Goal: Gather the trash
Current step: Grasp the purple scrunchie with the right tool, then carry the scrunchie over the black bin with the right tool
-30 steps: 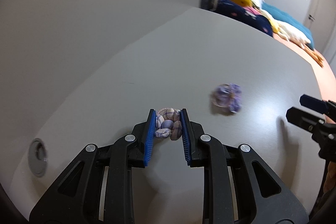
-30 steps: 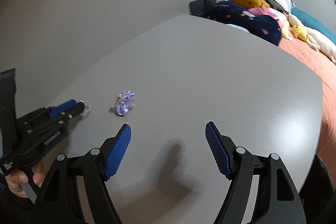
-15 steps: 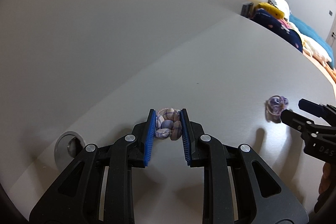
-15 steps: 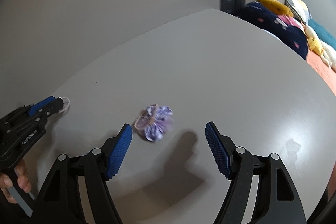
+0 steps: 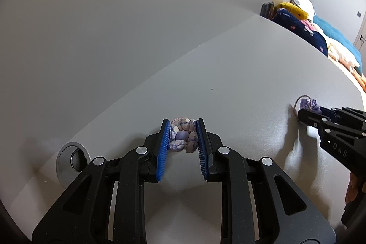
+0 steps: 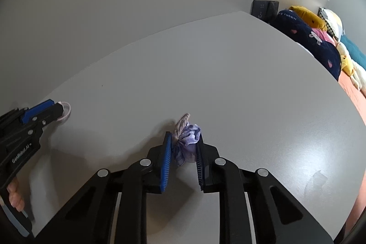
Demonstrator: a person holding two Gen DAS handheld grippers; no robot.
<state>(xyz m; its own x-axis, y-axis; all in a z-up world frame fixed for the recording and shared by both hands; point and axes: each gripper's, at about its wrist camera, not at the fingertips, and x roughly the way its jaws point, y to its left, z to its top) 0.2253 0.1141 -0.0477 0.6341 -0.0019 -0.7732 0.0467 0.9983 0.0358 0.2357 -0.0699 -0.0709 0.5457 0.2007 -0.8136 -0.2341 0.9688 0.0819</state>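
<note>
A plaid lilac-and-white braided cloth wad [image 5: 183,136] sits between the blue pads of my left gripper [image 5: 183,127], which is shut on it just above the grey table [image 5: 240,84]. In the right wrist view, my left gripper [image 6: 57,109] shows at the left edge with a pale loop of the wad sticking out. A crumpled purple scrunchie [image 6: 188,140] lies on the table between the pads of my right gripper [image 6: 184,135]. Its jaws are closing and both pads press on the scrunchie. From the left wrist view, the scrunchie [image 5: 307,103] peeks out past my right gripper [image 5: 303,113].
A round metal cable grommet [image 5: 73,159] is set in the table at the near left. Pillows and plush toys [image 6: 308,38] are piled on a bed beyond the table's far right edge. A black wall socket [image 6: 263,7] sits behind. A hand [image 6: 14,196] holds the left gripper.
My right gripper slid left to the purple scrunchie and its jaws closed from wide open onto it. The left gripper shifted a little early on, still shut on the plaid wad.
</note>
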